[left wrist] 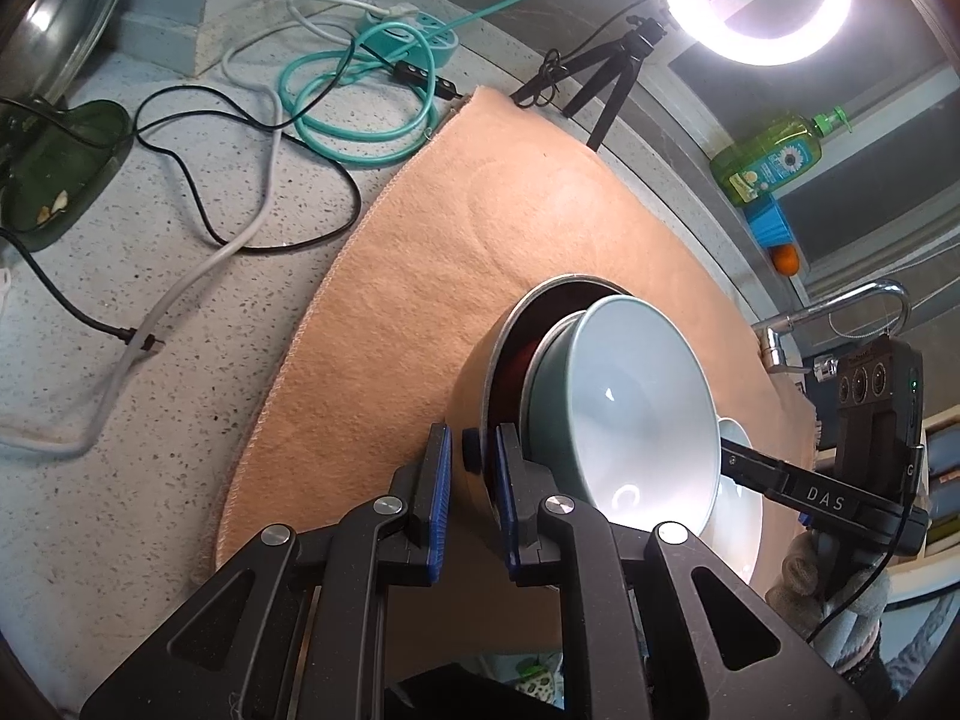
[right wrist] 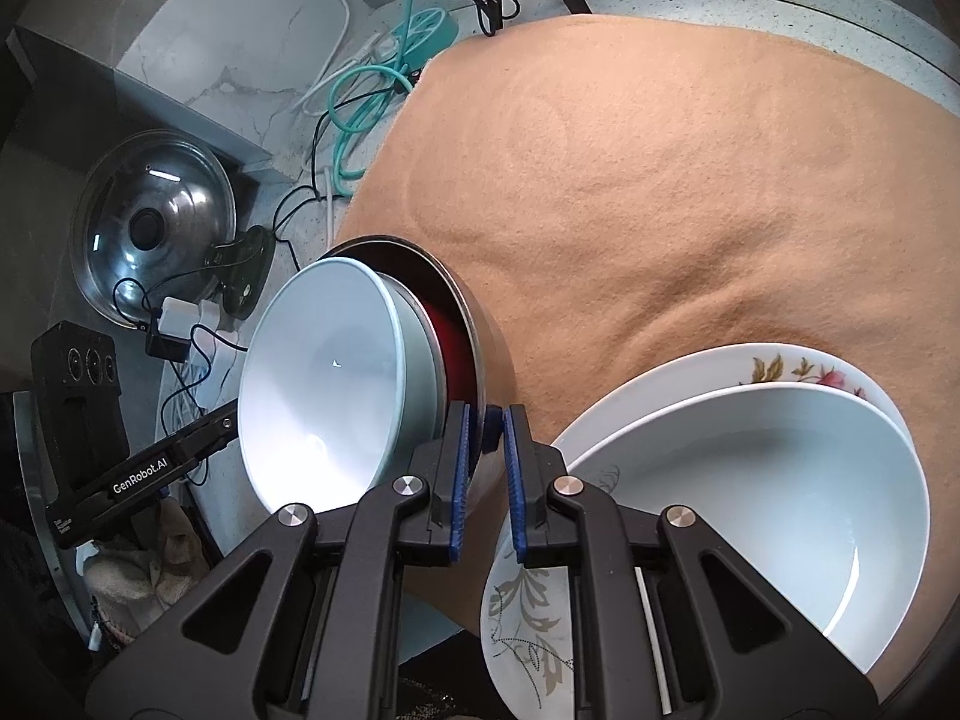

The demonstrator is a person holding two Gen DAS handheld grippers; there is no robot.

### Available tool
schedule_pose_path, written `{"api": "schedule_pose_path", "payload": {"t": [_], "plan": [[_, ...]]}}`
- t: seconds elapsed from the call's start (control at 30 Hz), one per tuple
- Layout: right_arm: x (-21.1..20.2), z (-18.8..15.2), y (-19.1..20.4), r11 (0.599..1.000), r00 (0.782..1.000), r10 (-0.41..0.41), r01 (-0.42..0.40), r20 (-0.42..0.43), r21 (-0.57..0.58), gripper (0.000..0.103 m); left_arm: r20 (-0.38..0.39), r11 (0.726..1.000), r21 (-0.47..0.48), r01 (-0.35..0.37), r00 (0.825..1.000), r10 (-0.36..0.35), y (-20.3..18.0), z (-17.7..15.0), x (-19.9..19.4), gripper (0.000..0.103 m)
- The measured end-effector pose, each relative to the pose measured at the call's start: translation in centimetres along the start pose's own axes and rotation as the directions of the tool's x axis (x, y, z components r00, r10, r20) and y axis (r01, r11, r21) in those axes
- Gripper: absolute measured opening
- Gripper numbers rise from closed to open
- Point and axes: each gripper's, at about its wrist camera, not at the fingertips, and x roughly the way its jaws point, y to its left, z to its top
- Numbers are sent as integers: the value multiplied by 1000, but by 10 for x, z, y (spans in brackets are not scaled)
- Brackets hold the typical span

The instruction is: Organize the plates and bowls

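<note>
1. Left tongs (left wrist: 474, 468): black angular arms, silver round screws, blue ribbed pads.
2. Right tongs (right wrist: 486, 450): the same build; their side is lettered "DAS" in white.
3. A grey knitted glove (left wrist: 840, 594) covers the right hand.

Glossy glazed bowl (left wrist: 636, 414), seemingly brushed-metal pan (right wrist: 480, 324), fuzzy matt cloth (right wrist: 660, 180).

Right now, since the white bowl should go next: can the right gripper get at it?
Probably not yet. The right gripper has its jaws shut on the rim of the metal bowl. The white bowl lies uncovered right beside it, so once freed, likely yes.
</note>
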Motion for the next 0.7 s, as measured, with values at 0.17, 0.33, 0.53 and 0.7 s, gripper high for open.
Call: {"api": "schedule_pose_path", "payload": {"t": [0.17,0.33,0.53,0.7], "plan": [[0,-1,3,1000,1000,-13,13,3,-15,11,2,1000,9,-8,1000,8,-2,0,0,10],[-3,-2,5,999,1000,-21,21,8,-24,11,7,1000,16,-15,1000,15,-4,-1,-2,10],[-7,-3,7,1000,1000,-19,19,12,-25,11,28,999,36,-21,999,20,-10,-3,-11,10],[-21,-6,10,999,999,-16,17,36,-34,11,47,999,43,-15,999,13,-16,-4,-21,10]]}}
